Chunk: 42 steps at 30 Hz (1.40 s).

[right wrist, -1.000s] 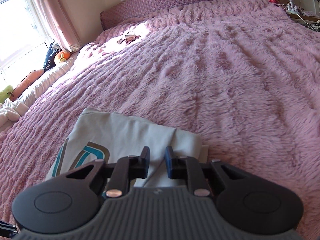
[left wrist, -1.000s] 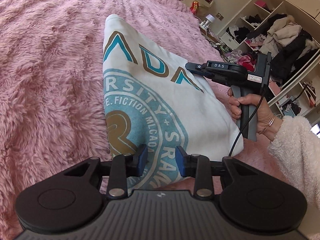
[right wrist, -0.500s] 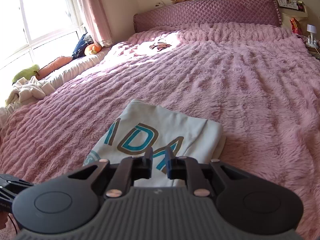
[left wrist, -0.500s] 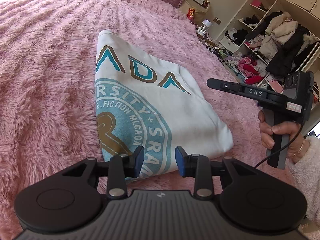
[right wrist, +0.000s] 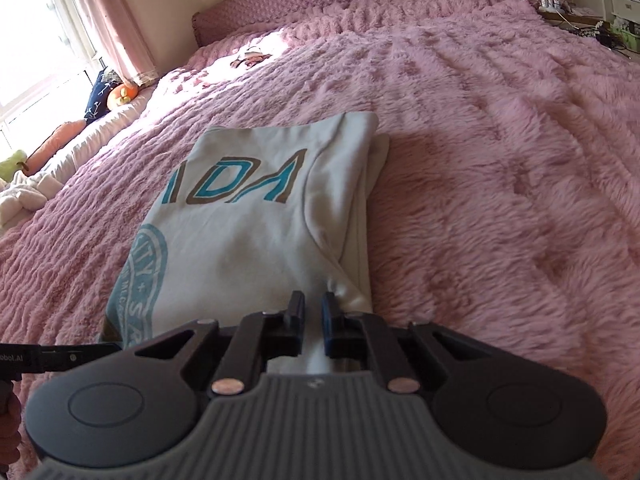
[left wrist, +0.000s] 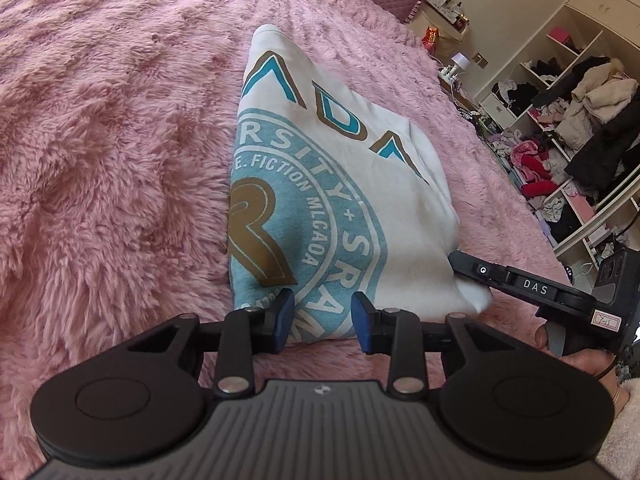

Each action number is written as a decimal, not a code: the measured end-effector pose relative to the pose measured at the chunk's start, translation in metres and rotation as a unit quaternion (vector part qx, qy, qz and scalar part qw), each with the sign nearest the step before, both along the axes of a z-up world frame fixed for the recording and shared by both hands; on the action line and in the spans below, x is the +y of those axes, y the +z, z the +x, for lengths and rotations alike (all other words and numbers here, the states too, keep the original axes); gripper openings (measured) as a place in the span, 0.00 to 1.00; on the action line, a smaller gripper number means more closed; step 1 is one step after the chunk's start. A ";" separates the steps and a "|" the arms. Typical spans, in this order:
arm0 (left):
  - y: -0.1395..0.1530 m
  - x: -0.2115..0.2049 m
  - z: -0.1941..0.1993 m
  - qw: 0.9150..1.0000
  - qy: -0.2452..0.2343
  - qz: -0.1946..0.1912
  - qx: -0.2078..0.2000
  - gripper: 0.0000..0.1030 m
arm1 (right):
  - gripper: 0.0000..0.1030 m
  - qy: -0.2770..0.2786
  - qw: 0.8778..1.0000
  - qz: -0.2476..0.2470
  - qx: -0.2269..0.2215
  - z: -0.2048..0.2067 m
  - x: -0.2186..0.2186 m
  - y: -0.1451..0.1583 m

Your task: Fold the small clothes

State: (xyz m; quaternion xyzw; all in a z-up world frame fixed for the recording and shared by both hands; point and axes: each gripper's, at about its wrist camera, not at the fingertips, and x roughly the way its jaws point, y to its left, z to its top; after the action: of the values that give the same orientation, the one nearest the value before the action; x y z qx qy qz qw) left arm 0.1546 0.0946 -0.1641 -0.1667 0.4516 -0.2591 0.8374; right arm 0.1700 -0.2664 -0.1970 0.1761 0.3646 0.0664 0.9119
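I see my left gripper (left wrist: 322, 322) angled down over the near hem of the folded white sweatshirt with teal and brown print (left wrist: 320, 184), lower centre of the left wrist view, its blue pads parted and gripping nothing. My right gripper (right wrist: 311, 314), lower centre of its own view, points down at the sweatshirt's near right corner, its jaws drawn in to a narrow gap with white cloth between them; clamped on it. The sweatshirt lies flat mid-frame on the fluffy pink bedspread (right wrist: 500, 152).
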 end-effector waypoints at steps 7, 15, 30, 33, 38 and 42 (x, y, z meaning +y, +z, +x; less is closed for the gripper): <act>0.051 -0.009 -0.016 0.997 0.035 0.062 -0.013 0.56 | 0.22 -0.028 1.000 -0.010 0.008 -0.015 0.020 0.041; 0.109 -0.024 -0.051 0.986 0.070 0.142 -0.048 0.72 | 0.38 -0.032 0.995 -0.092 0.009 -0.054 0.069 0.109; 0.130 -0.032 -0.098 0.971 0.105 0.212 -0.029 0.82 | 0.62 -0.031 0.990 -0.134 0.025 -0.115 0.102 0.152; 0.131 -0.033 -0.103 0.970 0.107 0.217 -0.029 0.82 | 0.62 -0.027 0.990 -0.139 0.025 -0.121 0.106 0.152; 0.133 -0.033 -0.105 0.969 0.109 0.220 -0.030 0.82 | 0.63 -0.026 0.989 -0.141 0.027 -0.125 0.107 0.153; 0.132 -0.034 -0.106 0.968 0.111 0.223 -0.030 0.82 | 0.63 -0.025 0.989 -0.141 0.031 -0.125 0.107 0.153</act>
State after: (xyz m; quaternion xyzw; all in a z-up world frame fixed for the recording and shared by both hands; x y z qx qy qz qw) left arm 0.0490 0.0609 -0.0316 -0.0168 0.4517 -0.0624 0.8898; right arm 0.0450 -0.1589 -0.0438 0.0574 0.3937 -0.0142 0.9173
